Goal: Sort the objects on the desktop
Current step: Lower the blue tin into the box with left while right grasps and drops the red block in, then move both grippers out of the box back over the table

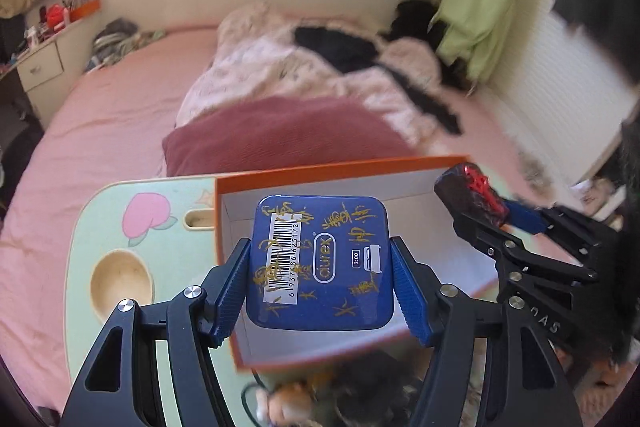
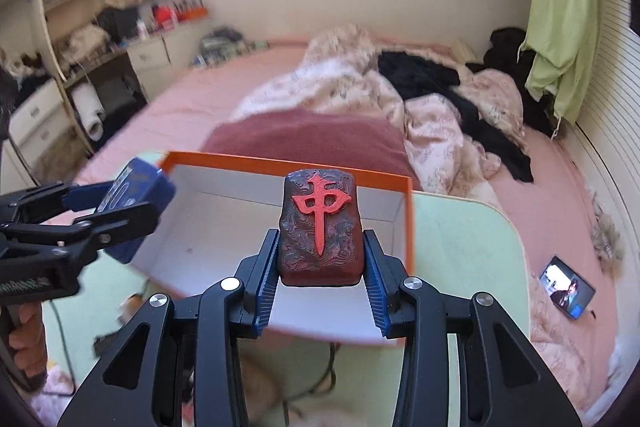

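My left gripper [image 1: 320, 259] is shut on a square blue tin [image 1: 318, 263] with gold writing and a barcode, held over the open orange box [image 1: 340, 169] with a white inside. My right gripper [image 2: 321, 247] is shut on a dark red mahjong-tile block [image 2: 320, 227] with a red character, held over the same orange box [image 2: 280, 167]. The right gripper with its block [image 1: 472, 195] shows in the left wrist view at the box's right side. The left gripper with the blue tin [image 2: 136, 191] shows in the right wrist view at the box's left side.
The box sits on a pale green lap table [image 1: 100, 227] with a peach picture and a round cup recess [image 1: 120, 281], standing on a pink bed. A dark red pillow [image 1: 280, 135] and rumpled bedding lie behind. Small toys and a cable [image 1: 288, 399] lie near me. A phone [image 2: 566, 287] lies on the bed at right.
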`<state>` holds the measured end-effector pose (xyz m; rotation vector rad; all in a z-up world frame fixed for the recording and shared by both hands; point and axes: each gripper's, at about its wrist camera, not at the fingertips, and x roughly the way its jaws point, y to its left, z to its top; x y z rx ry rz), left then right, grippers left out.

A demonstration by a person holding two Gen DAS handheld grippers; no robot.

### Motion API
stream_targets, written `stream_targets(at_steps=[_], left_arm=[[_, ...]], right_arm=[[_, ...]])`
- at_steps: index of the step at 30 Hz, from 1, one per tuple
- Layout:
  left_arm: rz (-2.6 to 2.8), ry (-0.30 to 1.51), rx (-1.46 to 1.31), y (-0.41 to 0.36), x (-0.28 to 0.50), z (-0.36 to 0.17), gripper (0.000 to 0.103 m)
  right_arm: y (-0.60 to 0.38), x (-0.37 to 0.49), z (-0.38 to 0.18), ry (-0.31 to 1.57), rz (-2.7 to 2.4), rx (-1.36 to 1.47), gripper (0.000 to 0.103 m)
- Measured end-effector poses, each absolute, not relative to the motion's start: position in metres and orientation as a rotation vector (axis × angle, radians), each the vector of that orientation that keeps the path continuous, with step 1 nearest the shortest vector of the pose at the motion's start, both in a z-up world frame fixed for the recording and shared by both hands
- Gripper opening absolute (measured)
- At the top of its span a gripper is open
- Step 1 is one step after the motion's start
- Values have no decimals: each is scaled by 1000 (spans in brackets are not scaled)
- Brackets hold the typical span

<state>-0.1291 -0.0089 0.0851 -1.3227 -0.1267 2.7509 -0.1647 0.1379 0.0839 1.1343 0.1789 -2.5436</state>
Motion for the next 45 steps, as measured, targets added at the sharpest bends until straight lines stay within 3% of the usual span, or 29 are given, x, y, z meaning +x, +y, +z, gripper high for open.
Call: stream_targets(at_steps=[5,10,12,14,17,24,30,34,38,43,45], left_arm=[[2760,-23,-1494,4,-159,52,66],[2812,21,-1474,9,-162,52,67],[2812,-3,-1442,8,-157,58,71],[2821,-39,-1394,4,-148,68,81],[2841,-102,-1303,-2,-129,84,85],[2810,-84,-1186,-19,-37,93,95],[2749,-78,-1309,-34,50,48,97],[2762,-71,-1364,-30,58,26,97],[2754,69,-1474,-16,50,-2,100],[2779,80,-1414,-14,52,-9,103],[2778,80,-1407,-15,52,-8,103]], right_arm=[[112,-199,50,356,-2547,1318,40],[109,-209,30,484,-2583,1362,41],[113,-204,34,467,-2604,1316,42],[121,-197,42,434,-2659,1252,54],[134,-178,59,362,-2737,1137,69],[182,-102,77,175,-2625,1040,70],[233,-28,45,126,-2507,1125,70],[239,-2,14,110,-2509,1213,70],[227,7,-3,185,-2511,1229,72],[214,9,-10,262,-2475,1183,101],[214,10,-12,261,-2475,1173,103]])
